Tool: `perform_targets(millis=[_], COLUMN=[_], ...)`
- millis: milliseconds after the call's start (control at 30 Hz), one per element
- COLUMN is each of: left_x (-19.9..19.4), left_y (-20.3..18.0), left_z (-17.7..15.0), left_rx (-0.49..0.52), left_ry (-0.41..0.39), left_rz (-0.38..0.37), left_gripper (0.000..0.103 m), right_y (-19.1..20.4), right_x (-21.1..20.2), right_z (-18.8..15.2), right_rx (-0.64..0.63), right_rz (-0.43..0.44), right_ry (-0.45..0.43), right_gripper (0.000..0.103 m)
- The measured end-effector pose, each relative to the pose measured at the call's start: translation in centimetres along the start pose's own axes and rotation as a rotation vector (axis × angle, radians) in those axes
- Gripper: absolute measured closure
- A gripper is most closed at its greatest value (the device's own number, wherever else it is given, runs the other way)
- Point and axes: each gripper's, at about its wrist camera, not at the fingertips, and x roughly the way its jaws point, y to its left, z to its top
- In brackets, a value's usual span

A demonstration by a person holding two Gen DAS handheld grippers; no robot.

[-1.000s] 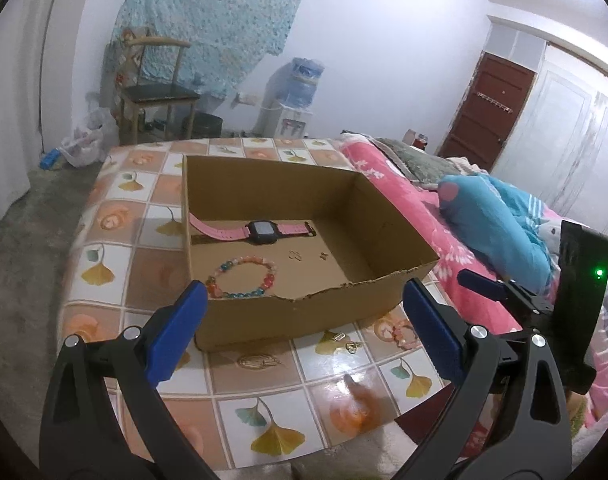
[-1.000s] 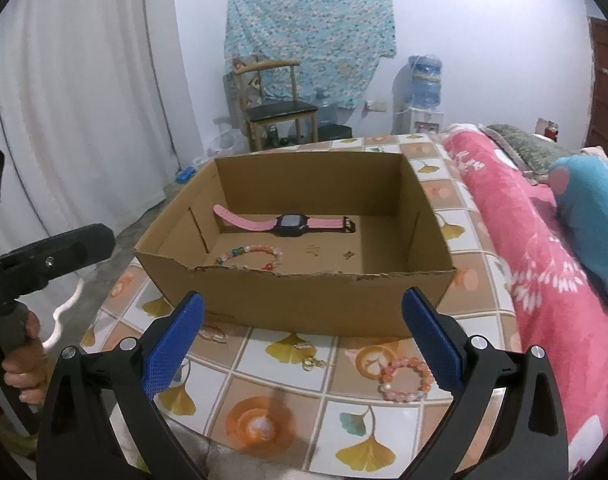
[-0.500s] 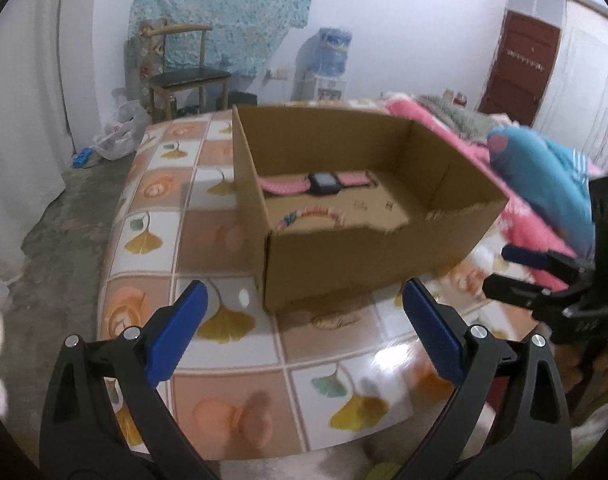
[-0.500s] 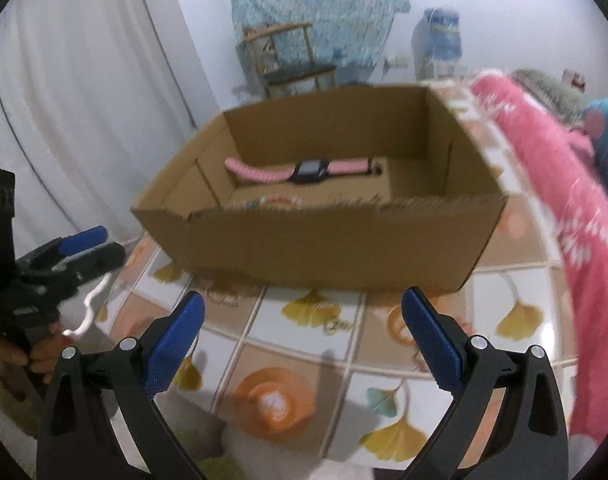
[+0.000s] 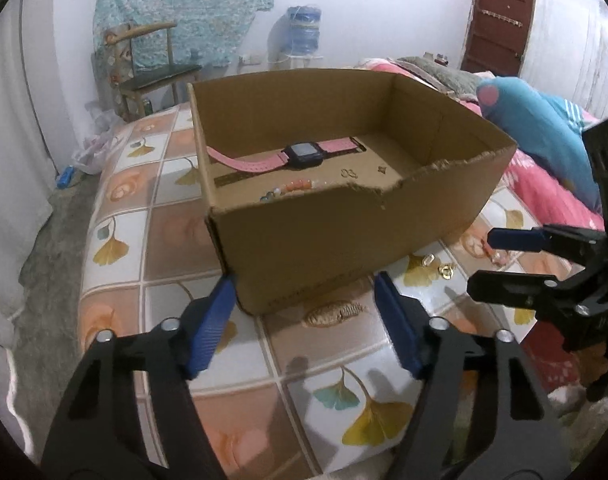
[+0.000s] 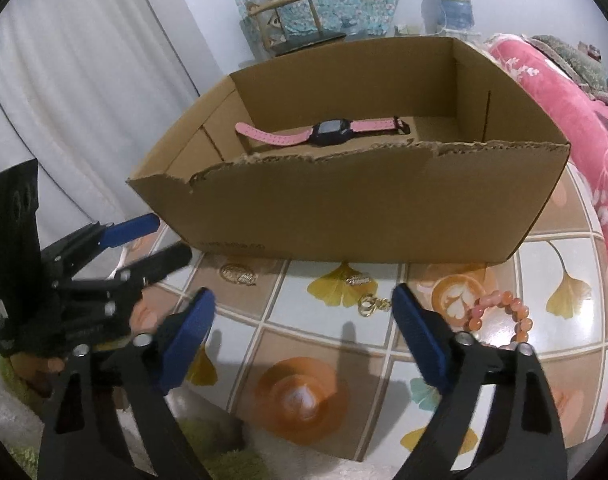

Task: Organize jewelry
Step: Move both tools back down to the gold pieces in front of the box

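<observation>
Underfoot of both tools, a tiled cloth with ginkgo leaves (image 6: 336, 288) over the table; beyond it a cardboard box (image 6: 356, 208) with a pink watch (image 6: 328, 132) inside, a pink blanket (image 6: 564, 92) to the right, then a wooden chair (image 5: 152, 64), a water dispenser (image 5: 304, 32) and a brown door (image 5: 496, 24) at the far wall. Just ahead of the right gripper (image 6: 304, 336): a gold charm (image 6: 370, 305) between the fingertips, an orange bead bracelet (image 6: 500, 316) just past the right finger; ahead of the left gripper (image 5: 304, 304), a flat gold clasp (image 5: 336, 314) by the box's base. Both sets of jaws apart, just been closing, gripping nothing.
</observation>
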Motion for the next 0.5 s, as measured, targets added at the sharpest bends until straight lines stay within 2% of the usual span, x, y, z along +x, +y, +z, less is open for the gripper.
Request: perform_targets(millis=[167, 267, 500], left_x=[0.2, 0.3, 0.6], left_y=[0.8, 1.0, 0.9], left_z=[0.3, 0.4, 0.8], left_rx=[-0.023, -0.031, -0.025], left_ry=[-0.001, -0.001, -0.012], left_rz=[-0.008, -0.005, 0.012], left_gripper=[0.041, 0.041, 0.041], right_y=[-2.0, -2.8, -3.4], right_x=[-0.1, 0.2, 0.5], right_z=[1.3, 2.2, 2.7], right_rx=[0.051, 0.062, 0.082], right_rz=[-0.04, -0.058, -0.047], right_ry=[-0.04, -0.062, -0.083], right_gripper=[0.04, 0.046, 0.051])
